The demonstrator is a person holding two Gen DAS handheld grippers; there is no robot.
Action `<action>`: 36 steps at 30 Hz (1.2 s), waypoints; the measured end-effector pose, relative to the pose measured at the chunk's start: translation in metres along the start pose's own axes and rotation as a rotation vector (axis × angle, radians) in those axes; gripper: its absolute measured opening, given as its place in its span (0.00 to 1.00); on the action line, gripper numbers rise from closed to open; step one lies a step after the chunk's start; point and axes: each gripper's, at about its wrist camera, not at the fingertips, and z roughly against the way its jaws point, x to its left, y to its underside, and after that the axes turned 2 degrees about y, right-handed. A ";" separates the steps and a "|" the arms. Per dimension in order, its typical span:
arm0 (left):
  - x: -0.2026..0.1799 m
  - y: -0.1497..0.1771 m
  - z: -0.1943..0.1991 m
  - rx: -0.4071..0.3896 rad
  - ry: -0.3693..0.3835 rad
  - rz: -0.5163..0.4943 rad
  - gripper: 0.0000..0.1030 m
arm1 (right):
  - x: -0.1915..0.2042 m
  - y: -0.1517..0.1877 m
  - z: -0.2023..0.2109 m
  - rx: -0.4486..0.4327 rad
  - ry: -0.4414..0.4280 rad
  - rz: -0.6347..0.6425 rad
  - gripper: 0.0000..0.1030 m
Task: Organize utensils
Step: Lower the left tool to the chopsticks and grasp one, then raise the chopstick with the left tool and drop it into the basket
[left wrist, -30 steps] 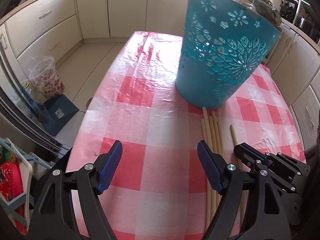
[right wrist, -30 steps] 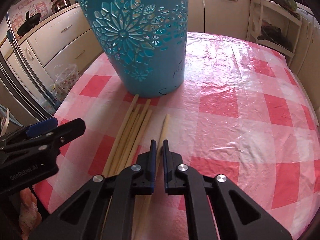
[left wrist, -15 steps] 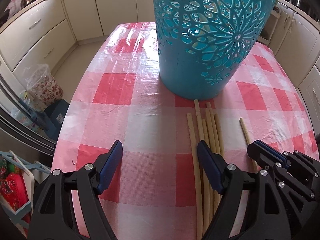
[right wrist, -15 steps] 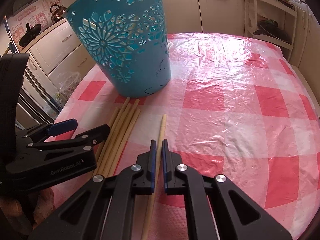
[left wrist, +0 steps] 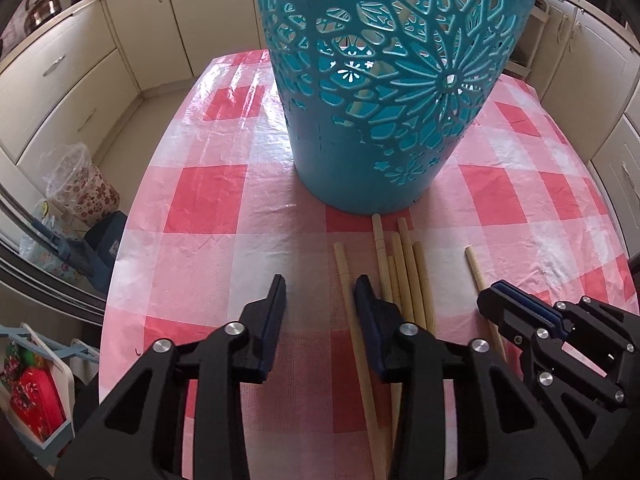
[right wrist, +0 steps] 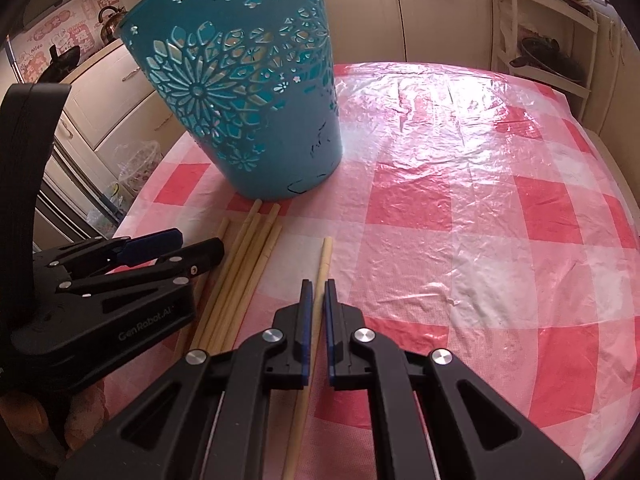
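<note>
Since a second ago the left gripper [left wrist: 320,300] has slid toward the sticks, and its jaws have just been closing; in the left wrist view one pale wooden chopstick [left wrist: 352,308] now lies between the blue pads, hard by the right-hand pad, though whether either pad presses on it I cannot tell. Judging by the narrowed gap, this looks like the start of a pickup. The right gripper [right wrist: 316,300] sits at lower centre of the right wrist view, its jaws clamped on a separate single chopstick [right wrist: 325,258] that stands a little apart from the rest, probably held ready to go into the container. A loose bundle of chopsticks [left wrist: 404,272] lies on the table between the two singles, their far ends just short of the tall teal plastic basket with flower cut-outs [left wrist: 384,92], which fills the upper centre; more sticks show through its holes, so it seems to be the destination.

Everything rests on a table covered in a red-and-white checked cloth under clear plastic sheet [right wrist: 480,208], which wrinkles and glares. Cream kitchen cabinets [left wrist: 72,88] line the walls, a kettle [left wrist: 42,10] stands at upper left, and a floral-printed bin [left wrist: 82,184] sits on the floor at left.
</note>
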 end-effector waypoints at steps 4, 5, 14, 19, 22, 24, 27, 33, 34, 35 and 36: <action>0.004 0.004 0.003 0.005 0.035 -0.002 0.05 | 0.007 -0.001 -0.003 -0.001 0.024 0.033 0.06; 0.006 0.005 0.004 0.009 0.043 0.005 0.05 | 0.007 0.000 -0.003 -0.007 0.022 0.034 0.06; 0.046 0.011 0.080 -0.127 0.202 0.079 0.05 | -0.003 0.002 -0.003 -0.028 -0.030 -0.001 0.06; 0.062 -0.004 0.144 -0.274 0.301 0.108 0.05 | 0.003 0.003 -0.002 -0.033 -0.038 0.025 0.16; 0.066 -0.024 0.178 -0.375 0.335 0.123 0.05 | 0.011 0.004 -0.002 -0.035 -0.037 0.053 0.23; 0.066 -0.039 0.195 -0.437 0.345 0.130 0.05 | 0.013 0.004 -0.002 -0.036 -0.032 0.057 0.23; 0.063 -0.060 0.208 -0.493 0.344 0.135 0.05 | 0.012 0.003 -0.003 -0.035 -0.040 0.051 0.23; 0.053 -0.113 0.216 -0.624 0.296 0.175 0.05 | 0.012 0.003 -0.004 -0.036 -0.047 0.056 0.26; 0.053 -0.121 0.217 -0.654 0.286 0.190 0.05 | 0.010 0.003 -0.003 -0.037 -0.049 0.059 0.27; 0.054 -0.129 0.218 -0.687 0.275 0.206 0.05 | 0.010 0.003 -0.003 -0.037 -0.051 0.059 0.28; 0.053 -0.138 0.218 -0.715 0.265 0.219 0.05 | 0.010 0.003 -0.003 -0.037 -0.053 0.059 0.28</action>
